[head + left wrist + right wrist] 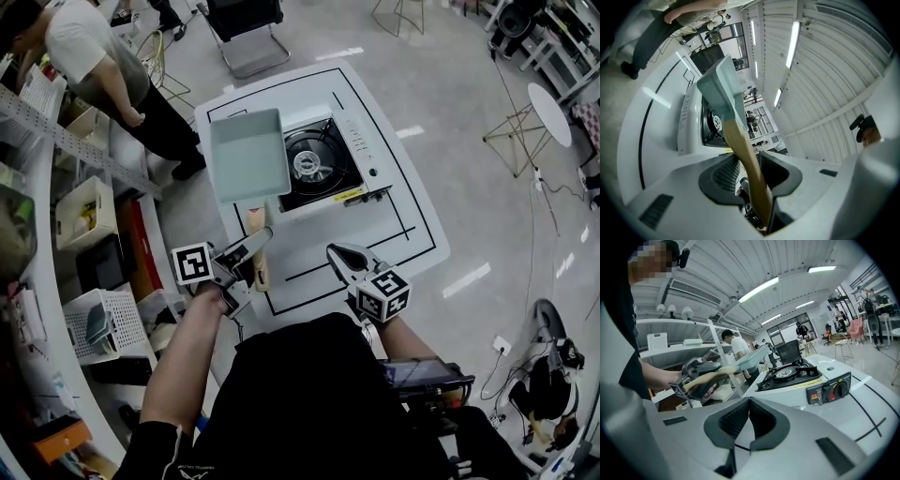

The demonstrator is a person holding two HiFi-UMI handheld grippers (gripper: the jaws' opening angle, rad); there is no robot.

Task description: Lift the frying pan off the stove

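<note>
A pale green rectangular frying pan (248,155) with a wooden handle (258,246) hangs in the air just left of the portable gas stove (323,164), over the white table's left edge. My left gripper (249,247) is shut on the handle; in the left gripper view the handle (749,166) runs up between the dark pads to the pan (723,89), with the stove's burner (711,123) behind it. My right gripper (345,259) hovers near the table's front edge, shut and holding nothing. The right gripper view has the pan (752,357) raised left of the stove (792,373).
The white table (403,216) carries black taped lines. A person (103,66) stands at the back left beside shelves with bins (80,211). A chair (246,28) stands behind the table, and a small round table (548,112) is far right.
</note>
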